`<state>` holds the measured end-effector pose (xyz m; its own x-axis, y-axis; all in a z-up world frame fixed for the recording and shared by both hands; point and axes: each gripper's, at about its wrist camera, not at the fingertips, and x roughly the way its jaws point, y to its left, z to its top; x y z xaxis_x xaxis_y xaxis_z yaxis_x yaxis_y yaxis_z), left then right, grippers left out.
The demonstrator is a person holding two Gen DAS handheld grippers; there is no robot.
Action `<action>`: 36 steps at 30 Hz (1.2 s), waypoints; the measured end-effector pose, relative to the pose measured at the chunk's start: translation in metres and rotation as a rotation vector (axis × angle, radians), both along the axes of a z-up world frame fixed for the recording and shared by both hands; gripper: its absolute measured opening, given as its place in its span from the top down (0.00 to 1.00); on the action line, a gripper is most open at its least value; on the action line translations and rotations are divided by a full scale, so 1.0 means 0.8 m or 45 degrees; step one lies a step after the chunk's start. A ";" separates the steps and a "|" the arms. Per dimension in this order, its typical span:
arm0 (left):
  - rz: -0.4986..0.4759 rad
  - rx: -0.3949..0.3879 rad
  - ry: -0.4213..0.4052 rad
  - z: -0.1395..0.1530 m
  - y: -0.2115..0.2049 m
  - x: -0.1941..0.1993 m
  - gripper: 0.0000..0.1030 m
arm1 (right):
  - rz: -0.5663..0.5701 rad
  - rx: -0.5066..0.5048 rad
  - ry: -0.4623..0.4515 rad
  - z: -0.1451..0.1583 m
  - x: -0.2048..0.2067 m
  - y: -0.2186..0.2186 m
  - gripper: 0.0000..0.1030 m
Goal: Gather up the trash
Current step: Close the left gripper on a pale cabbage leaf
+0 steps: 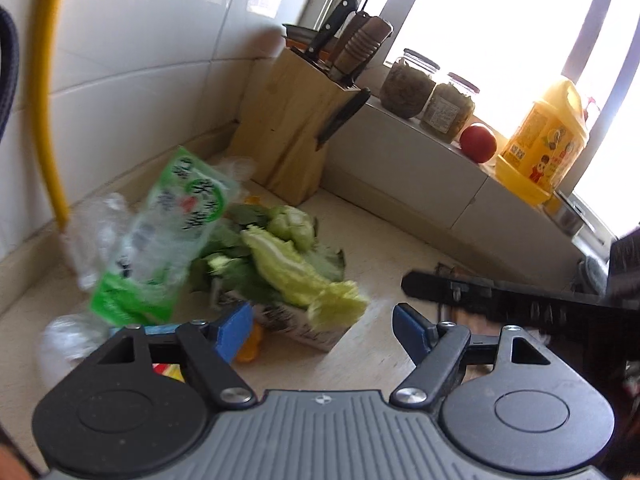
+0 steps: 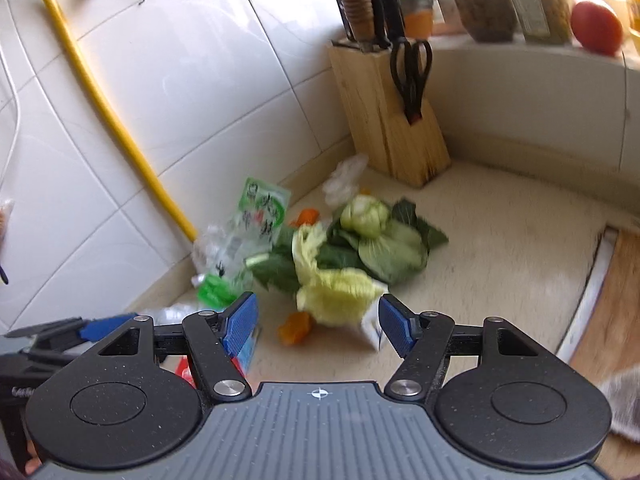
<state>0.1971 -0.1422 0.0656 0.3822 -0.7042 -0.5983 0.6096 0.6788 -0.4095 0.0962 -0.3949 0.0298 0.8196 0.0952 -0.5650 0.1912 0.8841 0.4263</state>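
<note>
At the far left a yellow hose [image 2: 105, 98] runs down the tiled wall to the back edge of the bench [image 2: 500, 240]. Just beside its lower end lies the trash: a crumpled green-printed plastic bag [image 2: 256, 220] with clear plastic wrap [image 1: 98, 226] around it, leaning toward the wall. My left gripper [image 1: 322, 330] hangs over the near part of this heap with its blue pads spread wide and nothing between them. Right of the bag the vegetable scraps [image 2: 352, 248] lie in a pile, dark green leaves under pale cabbage pieces, touching a small white carton [image 1: 304, 330] at the near side; orange peel bits [image 2: 296, 326] lie beside it. My right gripper [image 2: 318, 322] also stands spread, empty, with the cabbage just beyond its pads. Farther right, in the back corner of the bench, stands a wooden knife block [image 2: 384, 120] holding knives and scissors [image 2: 412, 76]. On the windowsill to its right sit two jars [image 1: 428, 98], a tomato [image 1: 478, 143] and a yellow oil bottle [image 1: 546, 140].
</note>
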 end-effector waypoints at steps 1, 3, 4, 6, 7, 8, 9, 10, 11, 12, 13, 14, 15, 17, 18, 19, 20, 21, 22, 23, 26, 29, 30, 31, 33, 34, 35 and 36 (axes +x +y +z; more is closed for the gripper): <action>0.013 -0.014 0.024 -0.002 -0.008 0.006 0.30 | -0.009 0.007 -0.008 0.002 0.003 -0.003 0.29; 0.029 -0.031 0.057 -0.005 -0.025 0.019 0.30 | -0.035 0.006 -0.020 0.006 0.005 -0.009 0.29; 0.037 -0.027 0.066 -0.007 -0.033 0.025 0.30 | -0.043 -0.001 -0.017 0.006 0.005 -0.011 0.29; 0.056 -0.005 0.092 -0.013 -0.050 0.038 0.30 | -0.062 -0.013 -0.009 0.004 0.001 -0.017 0.28; 0.065 0.003 0.117 -0.017 -0.056 0.044 0.30 | -0.069 -0.015 -0.006 0.003 -0.001 -0.020 0.28; 0.081 0.014 0.142 -0.022 -0.062 0.050 0.33 | -0.077 -0.013 -0.003 0.000 -0.004 -0.024 0.28; 0.103 0.029 0.160 -0.027 -0.067 0.056 0.40 | -0.088 -0.010 -0.002 -0.004 -0.006 -0.029 0.28; 0.120 0.049 0.171 -0.032 -0.071 0.061 0.44 | -0.103 -0.005 0.000 -0.007 -0.007 -0.033 0.28; 0.133 0.072 0.181 -0.036 -0.076 0.065 0.51 | -0.120 0.003 0.004 -0.010 -0.009 -0.039 0.28; 0.143 0.095 0.185 -0.039 -0.081 0.068 0.59 | -0.134 0.017 0.005 -0.014 -0.011 -0.044 0.28; 0.147 0.112 0.186 -0.043 -0.085 0.071 0.64 | -0.143 0.036 0.004 -0.018 -0.013 -0.049 0.28; 0.149 0.129 0.182 -0.046 -0.088 0.073 0.73 | -0.151 0.053 0.005 -0.022 -0.015 -0.055 0.27; 0.147 0.152 0.177 -0.049 -0.091 0.074 0.82 | -0.157 0.066 0.006 -0.026 -0.016 -0.059 0.27; 0.141 0.181 0.170 -0.053 -0.094 0.077 0.85 | -0.162 0.090 0.007 -0.034 -0.018 -0.067 0.27; 0.134 0.187 0.168 -0.053 -0.094 0.078 0.87 | -0.163 0.107 0.007 -0.038 -0.019 -0.072 0.27; 0.131 0.194 0.166 -0.053 -0.093 0.078 0.88 | -0.164 0.124 0.008 -0.043 -0.019 -0.075 0.27; 0.127 0.205 0.164 -0.053 -0.092 0.078 0.90 | -0.166 0.139 0.007 -0.047 -0.019 -0.079 0.27; 0.122 0.215 0.165 -0.052 -0.091 0.078 0.92 | -0.167 0.152 0.006 -0.051 -0.019 -0.082 0.27; 0.116 0.224 0.167 -0.051 -0.089 0.078 0.92 | -0.167 0.163 0.005 -0.053 -0.020 -0.084 0.27; 0.111 0.234 0.169 -0.049 -0.088 0.078 0.92 | -0.167 0.173 0.006 -0.056 -0.020 -0.087 0.27; 0.101 0.245 0.172 -0.049 -0.086 0.081 0.91 | -0.166 0.194 0.007 -0.062 -0.020 -0.092 0.27; 0.109 0.256 0.159 -0.051 -0.092 0.082 0.90 | -0.162 0.210 0.010 -0.066 -0.020 -0.094 0.27; 0.104 0.271 0.144 -0.050 -0.096 0.081 0.90 | -0.159 0.214 0.009 -0.067 -0.020 -0.094 0.26; 0.093 0.293 0.120 -0.050 -0.100 0.079 0.90 | -0.154 0.216 0.007 -0.067 -0.018 -0.094 0.26; 0.082 0.317 0.090 -0.049 -0.105 0.077 0.90 | -0.141 0.217 0.009 -0.068 -0.013 -0.091 0.26; 0.078 0.315 0.084 -0.049 -0.105 0.077 0.90 | -0.134 0.221 0.010 -0.069 -0.010 -0.089 0.26; 0.079 0.311 0.088 -0.049 -0.104 0.078 0.91 | -0.125 0.227 0.011 -0.070 -0.008 -0.087 0.26; 0.083 0.306 0.095 -0.049 -0.102 0.078 0.93 | -0.116 0.228 0.013 -0.071 -0.006 -0.084 0.26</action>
<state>0.2598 -0.2238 0.0265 0.3708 -0.5137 -0.7737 0.5352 0.7990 -0.2741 0.0916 -0.4622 -0.0273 0.8236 0.1209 -0.5541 0.2721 0.7730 0.5731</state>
